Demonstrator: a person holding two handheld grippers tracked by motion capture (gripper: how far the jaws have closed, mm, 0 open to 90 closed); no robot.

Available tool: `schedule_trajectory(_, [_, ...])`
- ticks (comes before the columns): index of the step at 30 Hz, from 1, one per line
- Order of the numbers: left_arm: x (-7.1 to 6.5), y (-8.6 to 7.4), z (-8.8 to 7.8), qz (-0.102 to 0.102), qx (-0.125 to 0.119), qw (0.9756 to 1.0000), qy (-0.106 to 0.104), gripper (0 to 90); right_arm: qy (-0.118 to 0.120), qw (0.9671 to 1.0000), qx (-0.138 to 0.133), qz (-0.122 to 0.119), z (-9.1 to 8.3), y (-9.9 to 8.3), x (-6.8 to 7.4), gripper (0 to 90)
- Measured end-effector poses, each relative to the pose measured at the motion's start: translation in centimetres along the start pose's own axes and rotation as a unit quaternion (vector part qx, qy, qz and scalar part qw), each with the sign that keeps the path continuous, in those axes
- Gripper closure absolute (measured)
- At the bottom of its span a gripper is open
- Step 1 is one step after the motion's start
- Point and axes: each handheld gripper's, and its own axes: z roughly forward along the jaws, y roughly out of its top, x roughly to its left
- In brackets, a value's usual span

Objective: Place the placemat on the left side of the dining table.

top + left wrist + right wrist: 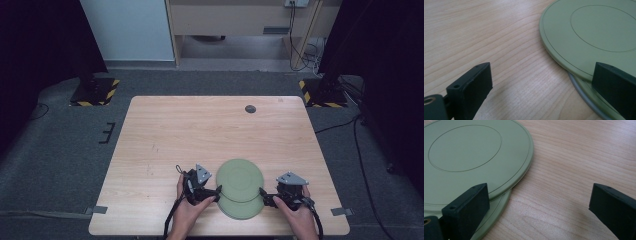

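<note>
Near the bottom centre of the high view, two green plates lie stacked on the counter [165, 130], the upper plate [240, 179] shifted toward the top of the frame over the lower plate [242, 207]. The left tongs [216, 194] sit at the stack's left edge and the right tongs [264, 196] at its right edge, both spread wide and holding nothing. In the left gripper view one jaw overlaps the rims while the other hangs over bare wood. My worry is that a jaw closing at this height could catch both rims together, or push the offset upper plate sideways off its mate instead of gripping it.
</note>
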Motion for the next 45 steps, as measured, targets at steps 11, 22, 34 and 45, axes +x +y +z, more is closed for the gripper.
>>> schedule_trajectory(11, [1.0,1.0,0.4,-0.013,0.016,0.9997,-0.011,4.3,0.0,0.9999,0.003,-0.013,0.0,0.2,0.2,4.6])
schedule_trajectory(22, [0.7,1.8,-0.6,0.005,0.017,0.9996,-0.02,4.7,0.002,0.9999,0.004,-0.011,-0.1,0.2,0.3,5.4])
schedule_trajectory(34, [1.7,2.2,-0.9,0.009,0.039,0.9987,-0.032,6.9,0.013,0.9998,0.0,-0.018,-0.2,0.3,0.5,10.9])
schedule_trajectory(45, [1.3,1.9,-0.4,0.011,0.054,0.9969,-0.055,9.6,0.021,0.9996,0.002,-0.02,-0.3,0.2,0.6,11.5])
